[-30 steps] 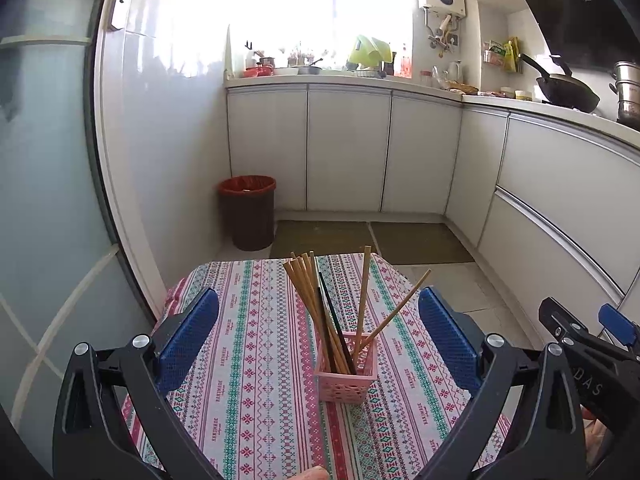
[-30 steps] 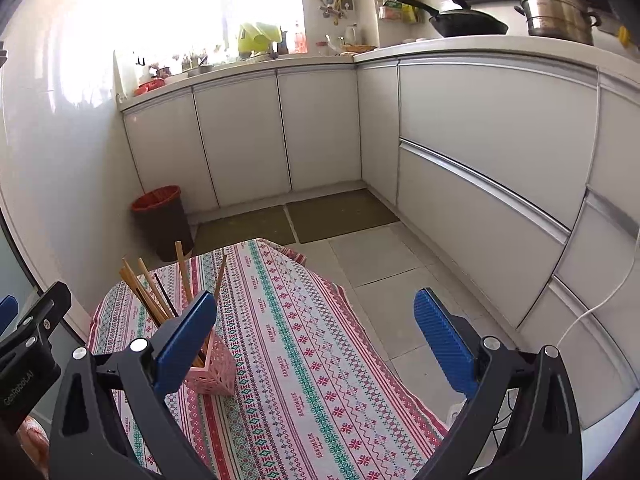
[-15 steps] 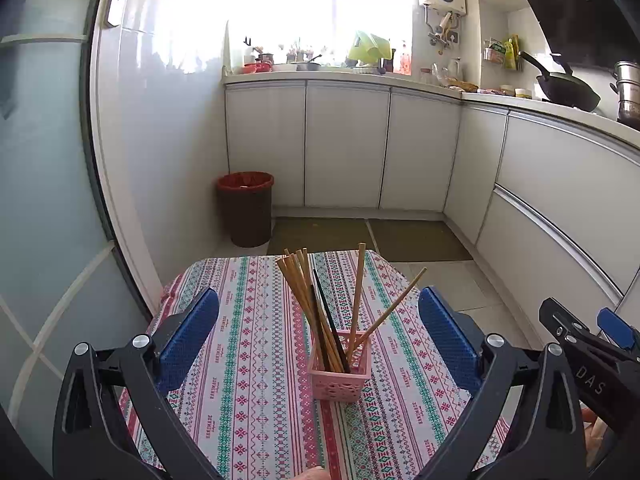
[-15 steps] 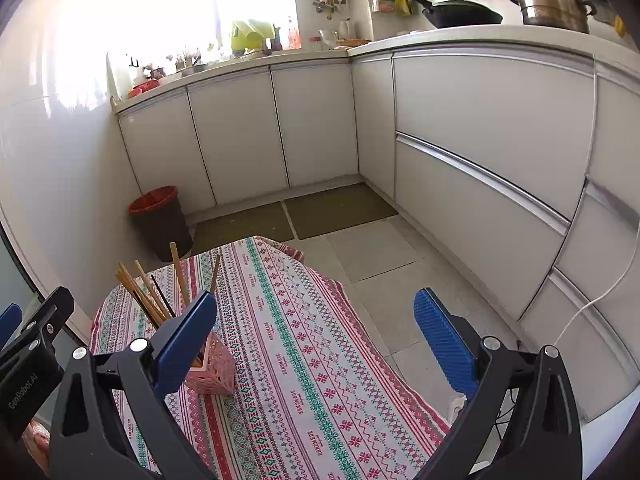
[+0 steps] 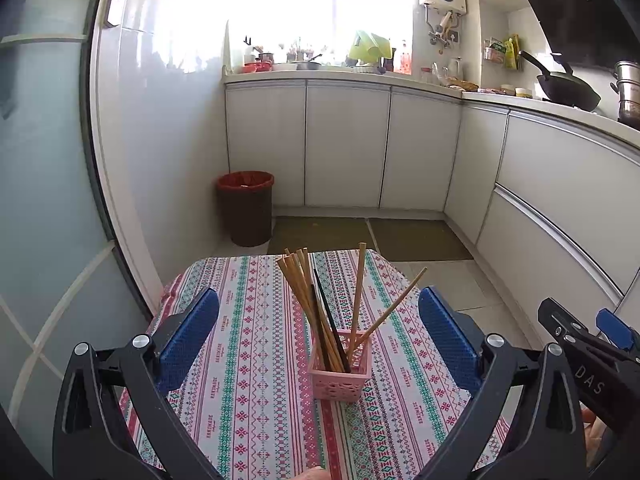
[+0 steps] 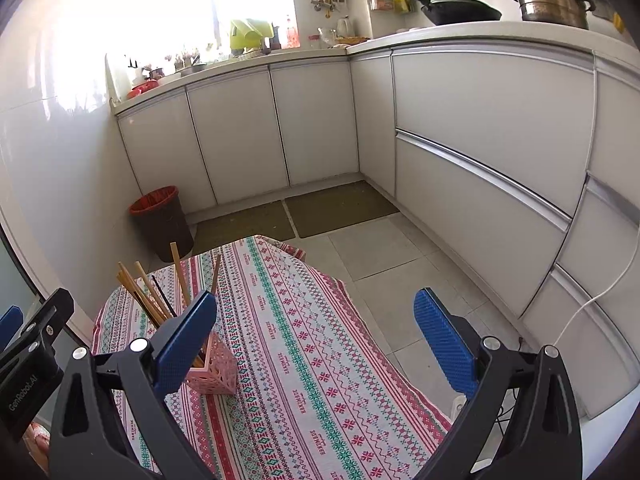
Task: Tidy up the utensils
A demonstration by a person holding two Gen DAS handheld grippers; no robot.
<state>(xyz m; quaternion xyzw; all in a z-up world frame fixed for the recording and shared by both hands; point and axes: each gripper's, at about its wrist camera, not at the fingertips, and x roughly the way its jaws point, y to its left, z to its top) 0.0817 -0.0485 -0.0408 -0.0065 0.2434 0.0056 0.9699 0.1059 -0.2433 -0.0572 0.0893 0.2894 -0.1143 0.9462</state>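
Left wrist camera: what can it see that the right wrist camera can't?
Only the left wrist view shows the frosted glass door and its own open left gripper. Only the right wrist view shows a white cable and the open right gripper. Both show the pink basket of chopsticks on the striped tablecloth, and the red-lined bin.

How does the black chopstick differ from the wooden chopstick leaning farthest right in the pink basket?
The black chopstick is dark and thin, tilting left beside the bundle; the rightmost wooden chopstick is tan and leans far right, alone. Both stand with their lower ends in the pink basket on the tablecloth, and no gripper touches them.
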